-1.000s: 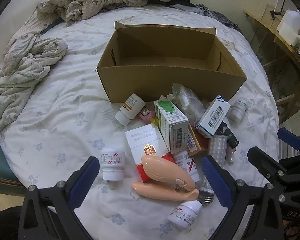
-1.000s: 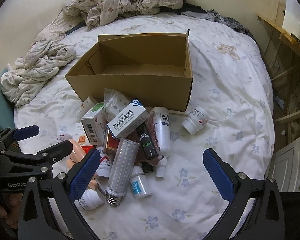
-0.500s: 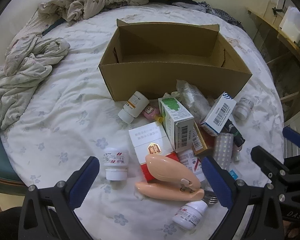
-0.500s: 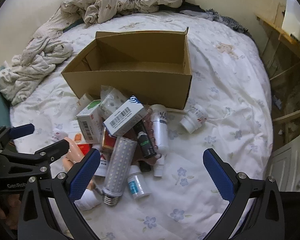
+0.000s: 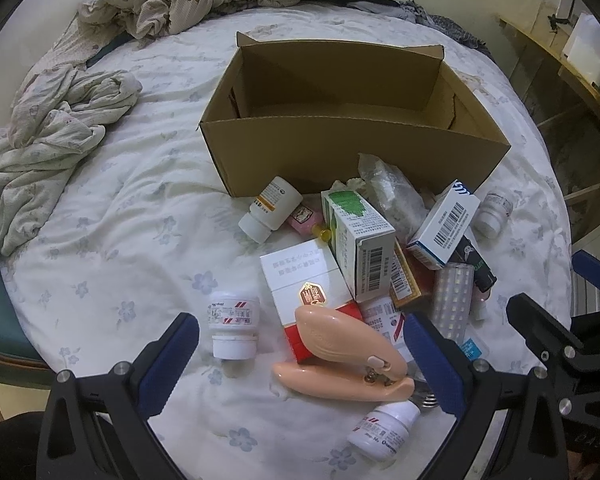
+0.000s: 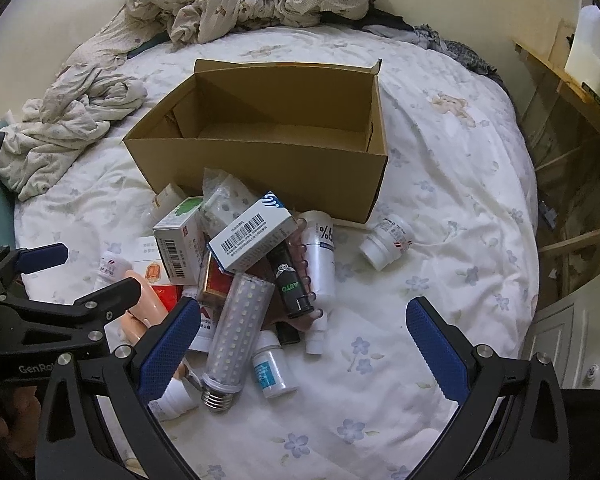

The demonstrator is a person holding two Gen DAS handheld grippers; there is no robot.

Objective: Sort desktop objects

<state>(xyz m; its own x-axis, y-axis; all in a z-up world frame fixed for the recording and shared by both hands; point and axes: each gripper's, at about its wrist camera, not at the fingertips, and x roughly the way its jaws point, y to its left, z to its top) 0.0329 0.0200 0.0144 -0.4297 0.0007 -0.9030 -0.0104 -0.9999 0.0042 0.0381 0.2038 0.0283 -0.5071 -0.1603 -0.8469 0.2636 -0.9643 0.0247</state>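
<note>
Left wrist view shows the left gripper (image 5: pixel 300 364) wide open and holding nothing, so go down slowly, pinch the pink stapler (image 5: pixel 340 360), then lift it into the box (image 5: pixel 352 152).

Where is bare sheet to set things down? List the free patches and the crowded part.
Free: the sheet between the crumpled blanket and the cardboard box, and right of the lone pill bottle towards the bed edge. The box's visible floor is empty. Crowded: the pile in front of the box around the LED bulb.
</note>
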